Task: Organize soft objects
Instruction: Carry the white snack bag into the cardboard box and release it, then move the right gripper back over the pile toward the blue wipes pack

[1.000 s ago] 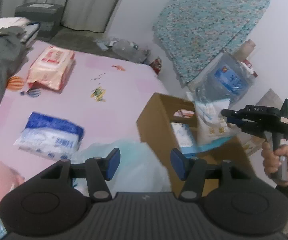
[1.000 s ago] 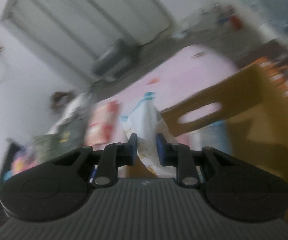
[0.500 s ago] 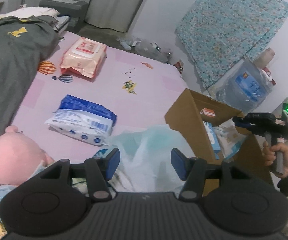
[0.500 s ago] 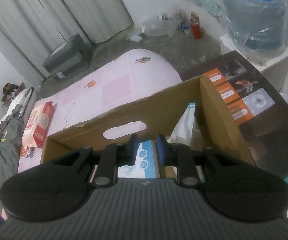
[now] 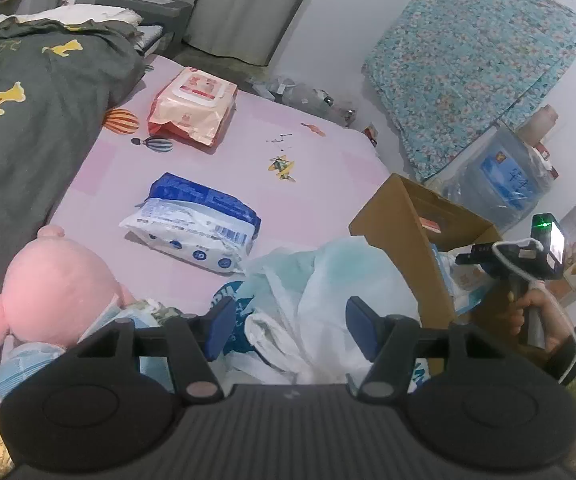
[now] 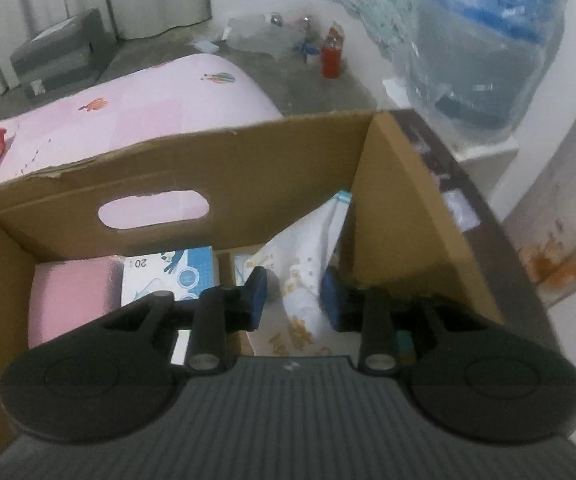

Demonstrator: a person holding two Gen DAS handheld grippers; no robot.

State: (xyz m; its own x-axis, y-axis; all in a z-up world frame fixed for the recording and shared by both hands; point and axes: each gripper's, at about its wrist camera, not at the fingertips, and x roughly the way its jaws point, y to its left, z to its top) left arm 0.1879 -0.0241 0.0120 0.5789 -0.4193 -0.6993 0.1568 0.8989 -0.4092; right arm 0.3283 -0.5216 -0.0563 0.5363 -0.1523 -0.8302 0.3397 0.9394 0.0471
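My right gripper [image 6: 295, 300] points down into the cardboard box [image 6: 248, 152]. Its jaws are opening, and a white soft pack with orange print [image 6: 299, 256] leans between the pads without being pressed. Beside it in the box lie a pink pack [image 6: 76, 296] and a blue-white carton [image 6: 176, 272]. My left gripper [image 5: 291, 328] hovers over a crumpled white-teal plastic bag [image 5: 327, 280] on the pink bed, jaws opening, gripping nothing. A pink plush toy [image 5: 56, 280], a blue-white pack [image 5: 196, 224] and an orange wipes pack [image 5: 192, 104] lie on the bed. The right gripper [image 5: 463, 258] shows over the box [image 5: 391, 216].
A grey duvet with yellow prints [image 5: 28, 128] covers the bed's left side. A large water jug [image 6: 483, 48] and a floral cloth [image 5: 471, 64] stand by the wall behind the box. A red bottle [image 6: 331, 54] and litter sit on the floor.
The right gripper sank into the box with the white pack and its jaws parted. The left gripper drew back, bringing the plush toy into view, and widened a little.
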